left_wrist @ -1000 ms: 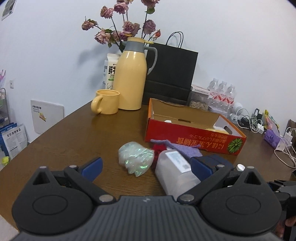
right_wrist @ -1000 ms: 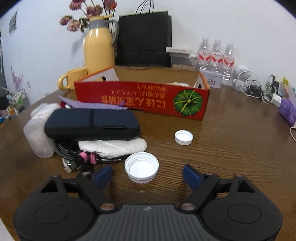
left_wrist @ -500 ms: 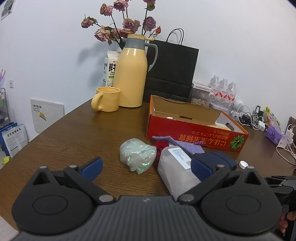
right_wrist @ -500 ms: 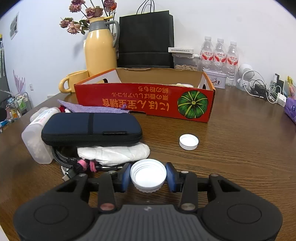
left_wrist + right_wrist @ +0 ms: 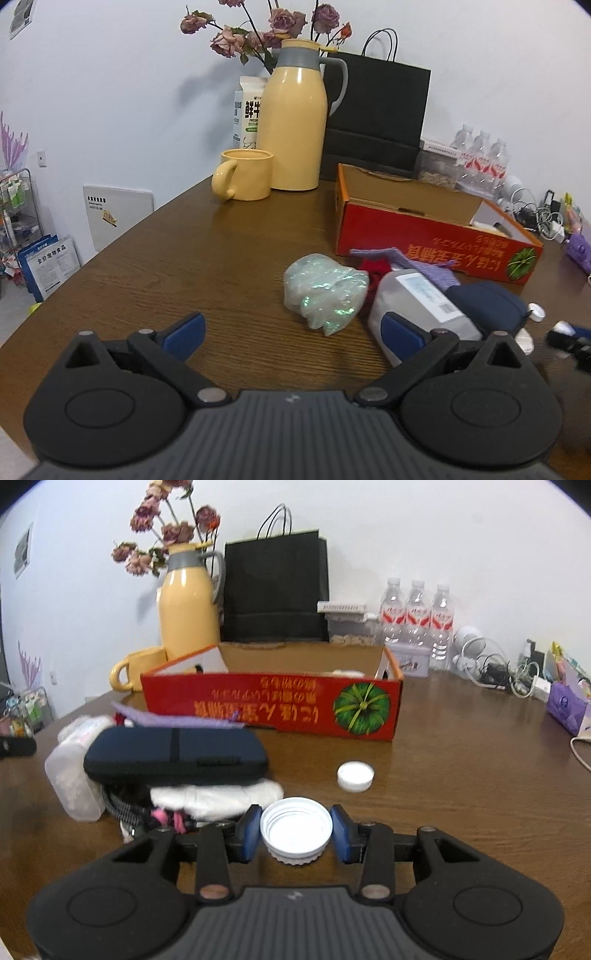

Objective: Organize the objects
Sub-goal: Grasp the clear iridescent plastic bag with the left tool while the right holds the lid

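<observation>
White plastic jar lid (image 5: 295,827), lying open side up on the wooden worktop (image 5: 461,794), is now pinched by the right claw (image 5: 295,832), whose jaws have just closed from wide, ready to lift toward the red box (image 5: 273,705), while the left claw (image 5: 291,328) gapes empty.

Walls (image 5: 110,92): plain white, matte, evenly lit; no windows in view. Soft shadows on wall behind the dried flowers (image 5: 266,29). Paper notice (image 5: 20,16) pinned high on wall at left, text too small to read. Small wall switch or socket (image 5: 40,158) lower down, same wall. Counter (image 5: 207,251): dark brown wood grain, rounded edge, set close to back wall. White panel w/ label (image 5: 118,214) leans against wall beyond counter edge. Wire rack (image 5: 16,206) at far left, holds bottles; printed blue-white bags (image 5: 51,264) stand on floor beside it. Floor (image 5: 14,299): pale, little visible.
</observation>
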The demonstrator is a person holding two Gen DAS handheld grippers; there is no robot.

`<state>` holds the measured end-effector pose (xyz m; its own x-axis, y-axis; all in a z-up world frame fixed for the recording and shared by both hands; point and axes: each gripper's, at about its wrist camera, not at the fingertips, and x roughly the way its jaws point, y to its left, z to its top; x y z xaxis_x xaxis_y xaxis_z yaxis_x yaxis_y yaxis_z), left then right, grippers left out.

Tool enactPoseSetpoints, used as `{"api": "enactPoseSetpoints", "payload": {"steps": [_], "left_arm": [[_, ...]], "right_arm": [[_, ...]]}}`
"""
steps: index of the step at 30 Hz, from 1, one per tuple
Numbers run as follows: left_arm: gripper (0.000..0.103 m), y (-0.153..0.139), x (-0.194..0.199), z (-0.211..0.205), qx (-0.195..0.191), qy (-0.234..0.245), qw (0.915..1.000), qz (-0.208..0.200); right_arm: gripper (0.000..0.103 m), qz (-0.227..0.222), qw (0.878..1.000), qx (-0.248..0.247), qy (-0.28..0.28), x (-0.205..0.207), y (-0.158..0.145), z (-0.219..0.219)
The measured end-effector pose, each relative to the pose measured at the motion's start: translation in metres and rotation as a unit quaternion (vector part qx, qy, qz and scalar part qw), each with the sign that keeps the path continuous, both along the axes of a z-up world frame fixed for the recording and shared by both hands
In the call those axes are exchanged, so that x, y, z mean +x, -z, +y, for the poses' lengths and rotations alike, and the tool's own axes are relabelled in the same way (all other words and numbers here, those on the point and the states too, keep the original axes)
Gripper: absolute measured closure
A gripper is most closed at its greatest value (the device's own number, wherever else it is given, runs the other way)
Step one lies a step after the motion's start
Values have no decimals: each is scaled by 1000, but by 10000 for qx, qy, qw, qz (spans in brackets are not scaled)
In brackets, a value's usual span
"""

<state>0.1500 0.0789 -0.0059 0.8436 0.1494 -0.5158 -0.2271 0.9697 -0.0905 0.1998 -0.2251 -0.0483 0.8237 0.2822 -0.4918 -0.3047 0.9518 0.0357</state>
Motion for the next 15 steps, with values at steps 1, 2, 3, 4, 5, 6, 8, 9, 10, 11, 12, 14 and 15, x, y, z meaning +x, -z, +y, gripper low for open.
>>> {"api": "enactPoseSetpoints", "payload": {"steps": [1, 2, 3, 4, 5, 6, 8, 9, 10, 11, 12, 14, 15], "left_arm": [[0, 1, 4, 1, 36, -3, 10000, 25], [0, 2, 8, 1, 89, 17, 9999, 54], [0, 4, 12, 0, 143, 69, 9998, 81], [0, 5, 18, -1, 201, 145, 9996, 119], [0, 8, 23, -1, 262, 241, 9992, 174], [0, 10, 29, -2, 318, 321, 9987, 228], [0, 14, 39, -3, 436, 428, 9977, 292], [0, 16, 43, -3, 500, 469, 9972, 305], [0, 17, 48, -3, 555, 516, 9967, 305], [0, 17, 52, -2, 590, 551, 9963, 303], [0, 18, 56, -1, 642, 537, 9960, 324], [0, 19, 65, 2, 720, 507, 9954, 374], [0, 19, 69, 4, 702, 534, 9954, 381]], "right_arm": [[64, -72, 10000, -13, 27, 0, -2, -1], [64, -165, 9998, -89, 72, 1, -4, -1], [64, -209, 9996, -168, 127, 3, -5, -1], [64, -204, 9995, -192, 150, 5, -5, -1], [64, -172, 9995, -195, 163, 9, -5, -1], [64, -135, 9995, -223, 182, 12, -3, 0], [64, -94, 9996, -211, 189, 15, -3, 0], [64, -108, 9994, -242, 205, 16, -3, 0], [64, -96, 9994, -265, 207, 17, -2, 1], [64, -64, 9994, -273, 196, 19, -2, 1], [64, -40, 9994, -284, 194, 20, -1, 2], [64, 39, 9993, -336, 188, 23, 0, 4], [64, 85, 9991, -382, 189, 24, 1, 6]]}}
